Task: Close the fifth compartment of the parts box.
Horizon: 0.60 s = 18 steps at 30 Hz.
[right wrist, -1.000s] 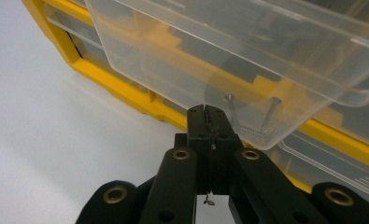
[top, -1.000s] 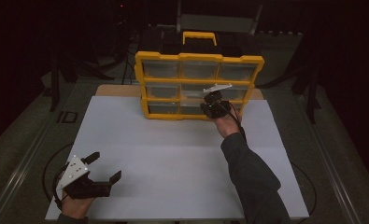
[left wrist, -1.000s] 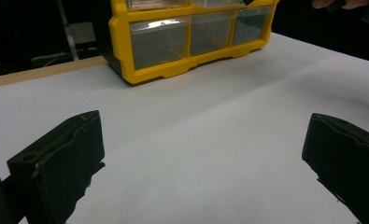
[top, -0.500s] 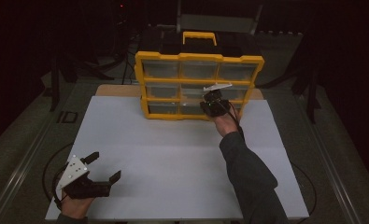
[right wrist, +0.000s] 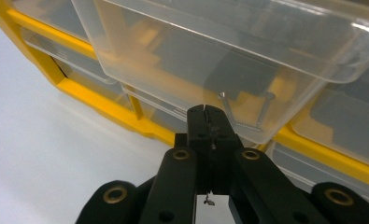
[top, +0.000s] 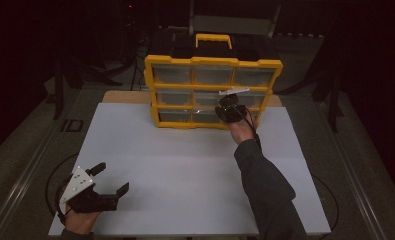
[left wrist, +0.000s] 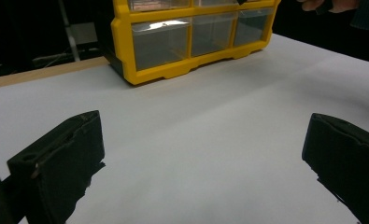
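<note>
R gripper (right wrist: pixel 205 109) jaws pressed together at clear drawer (right wrist: pixel 229 60) of yellow organizer (top: pixel 213 92), screws (right wrist: pixel 247 112) inside, L gripper (top: pixel 107 180) jaws spread over white bench (top: pixel 185 170)

A drawer cabinet (top: pixel 213 92) stands at the far middle of the desk (top: pixel 185 165), its drawers in three rows. The right tool (top: pixel 230 111) sits before the cabinet's lower right drawers, where one drawer (right wrist: pixel 229 60) is pulled out, with screws (right wrist: pixel 247 114) in it. The left tool (top: pixel 107 180) sits at the desk's near left corner, well apart from the cabinet.
</note>
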Each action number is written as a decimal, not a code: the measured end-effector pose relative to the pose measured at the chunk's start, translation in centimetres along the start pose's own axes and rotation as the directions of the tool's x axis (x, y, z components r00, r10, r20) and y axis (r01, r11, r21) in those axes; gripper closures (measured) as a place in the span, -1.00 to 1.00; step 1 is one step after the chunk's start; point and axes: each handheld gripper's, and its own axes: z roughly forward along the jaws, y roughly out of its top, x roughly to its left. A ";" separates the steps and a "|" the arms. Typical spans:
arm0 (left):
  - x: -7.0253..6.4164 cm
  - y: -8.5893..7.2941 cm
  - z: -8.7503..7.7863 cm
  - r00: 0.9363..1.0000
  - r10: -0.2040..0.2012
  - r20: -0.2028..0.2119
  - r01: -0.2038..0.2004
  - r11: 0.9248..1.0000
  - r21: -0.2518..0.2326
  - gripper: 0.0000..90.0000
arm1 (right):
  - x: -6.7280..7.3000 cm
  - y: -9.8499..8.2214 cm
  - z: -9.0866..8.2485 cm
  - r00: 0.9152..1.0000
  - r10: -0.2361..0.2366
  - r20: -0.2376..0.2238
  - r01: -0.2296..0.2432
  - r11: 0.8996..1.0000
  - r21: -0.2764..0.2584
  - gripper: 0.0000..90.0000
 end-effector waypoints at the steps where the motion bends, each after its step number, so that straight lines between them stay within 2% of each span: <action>1: 0.0 0.0 0.0 1.000 0.000 0.000 0.000 1.000 0.000 -1.00 | 0.0 0.0 0.0 1.000 -0.001 0.001 0.001 1.000 0.001 0.99; 18: 0.1 0.0 -0.1 1.000 -0.004 -0.001 0.004 1.000 -0.004 -1.00 | -0.4 0.7 0.6 0.999 0.007 0.036 -0.006 1.000 -0.009 0.99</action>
